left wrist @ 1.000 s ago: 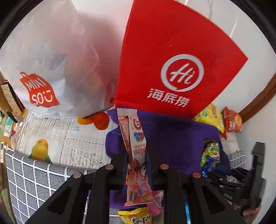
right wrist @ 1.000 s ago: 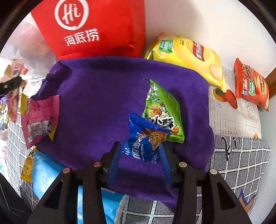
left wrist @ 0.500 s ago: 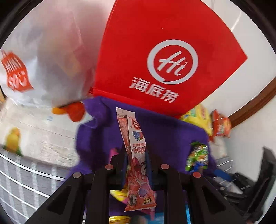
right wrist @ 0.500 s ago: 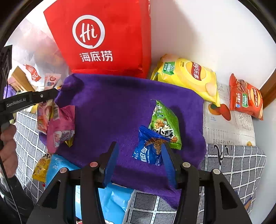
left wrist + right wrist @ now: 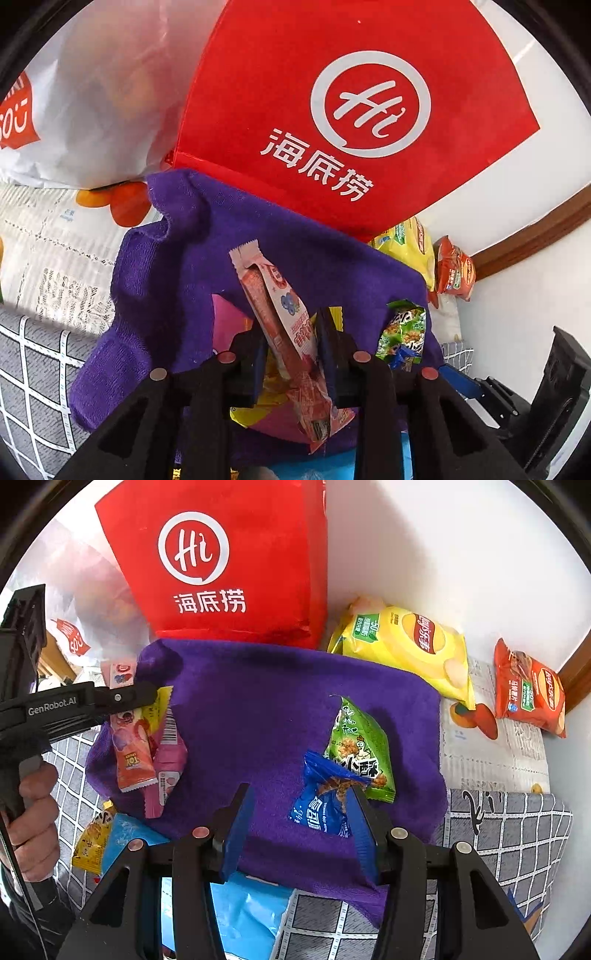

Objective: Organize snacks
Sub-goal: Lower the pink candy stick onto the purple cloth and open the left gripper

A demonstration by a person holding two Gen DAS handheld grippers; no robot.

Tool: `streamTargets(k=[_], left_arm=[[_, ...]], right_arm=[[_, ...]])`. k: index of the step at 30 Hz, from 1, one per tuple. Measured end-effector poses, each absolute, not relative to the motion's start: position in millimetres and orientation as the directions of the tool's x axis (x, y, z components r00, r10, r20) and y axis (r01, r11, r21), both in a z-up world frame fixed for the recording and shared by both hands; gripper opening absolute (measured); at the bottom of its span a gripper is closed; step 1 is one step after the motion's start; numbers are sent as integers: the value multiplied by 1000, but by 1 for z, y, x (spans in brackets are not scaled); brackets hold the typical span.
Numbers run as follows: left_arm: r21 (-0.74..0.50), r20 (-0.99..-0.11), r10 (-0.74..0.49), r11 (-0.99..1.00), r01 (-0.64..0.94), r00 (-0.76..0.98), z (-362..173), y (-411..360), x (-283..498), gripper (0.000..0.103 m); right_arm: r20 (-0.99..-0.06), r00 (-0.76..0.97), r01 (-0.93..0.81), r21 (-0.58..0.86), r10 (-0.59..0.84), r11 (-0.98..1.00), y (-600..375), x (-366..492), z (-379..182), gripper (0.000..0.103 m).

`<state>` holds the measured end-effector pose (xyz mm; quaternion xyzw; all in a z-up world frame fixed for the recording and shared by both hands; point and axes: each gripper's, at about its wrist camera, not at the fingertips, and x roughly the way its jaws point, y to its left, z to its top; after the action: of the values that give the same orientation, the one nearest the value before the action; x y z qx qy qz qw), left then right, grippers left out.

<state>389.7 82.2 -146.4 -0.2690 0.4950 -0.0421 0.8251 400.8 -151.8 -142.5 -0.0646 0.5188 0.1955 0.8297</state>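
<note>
Snacks partly sorted: green (image 5: 360,749) and blue packets (image 5: 325,805) lie on the purple towel (image 5: 258,709), my left gripper (image 5: 291,341) is opening around a pink stick pack (image 5: 284,314) over its left edge, my right gripper (image 5: 299,816) hovers empty and apart, and chip bags (image 5: 406,642) beyond it remain.

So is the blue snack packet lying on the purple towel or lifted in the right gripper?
Lying on the purple towel. The blue snack packet rests flat beside the green packet, and the right gripper stands open, its pads not pressing it.

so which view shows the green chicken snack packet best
The right wrist view: the green chicken snack packet lies nearly whole on the purple towel, its print readable, one corner under the blue packet. In the left wrist view it is small, at the towel's edge, partly hidden.
</note>
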Motion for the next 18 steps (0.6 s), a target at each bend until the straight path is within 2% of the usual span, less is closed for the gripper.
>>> streamTargets(k=[4, 8, 11, 13, 16, 18], left_arm=[[-489, -796, -337, 848, -207, 502, -145, 81, 390, 29], [-471, -818, -305, 842, -263, 488, -145, 83, 391, 43], [-466, -813, -297, 847, -255, 500, -142, 83, 389, 45], [-470, -808, -303, 848, -244, 505, -139, 84, 388, 52], [-463, -806, -294, 854, -238, 514, -132, 87, 385, 54], [-446, -801, -277, 868, -220, 531, -123, 89, 382, 62]], right_arm=[[-885, 388, -388, 98, 259, 917, -152, 400, -141, 51], [-882, 394, -386, 98, 260, 917, -151, 399, -139, 51], [-878, 400, -387, 97, 262, 917, -151, 398, -138, 51], [-877, 404, -386, 96, 262, 917, -151, 397, -137, 51], [-872, 416, -386, 87, 258, 918, -152, 395, -134, 51], [-865, 429, -380, 90, 261, 921, -154, 394, -130, 51]])
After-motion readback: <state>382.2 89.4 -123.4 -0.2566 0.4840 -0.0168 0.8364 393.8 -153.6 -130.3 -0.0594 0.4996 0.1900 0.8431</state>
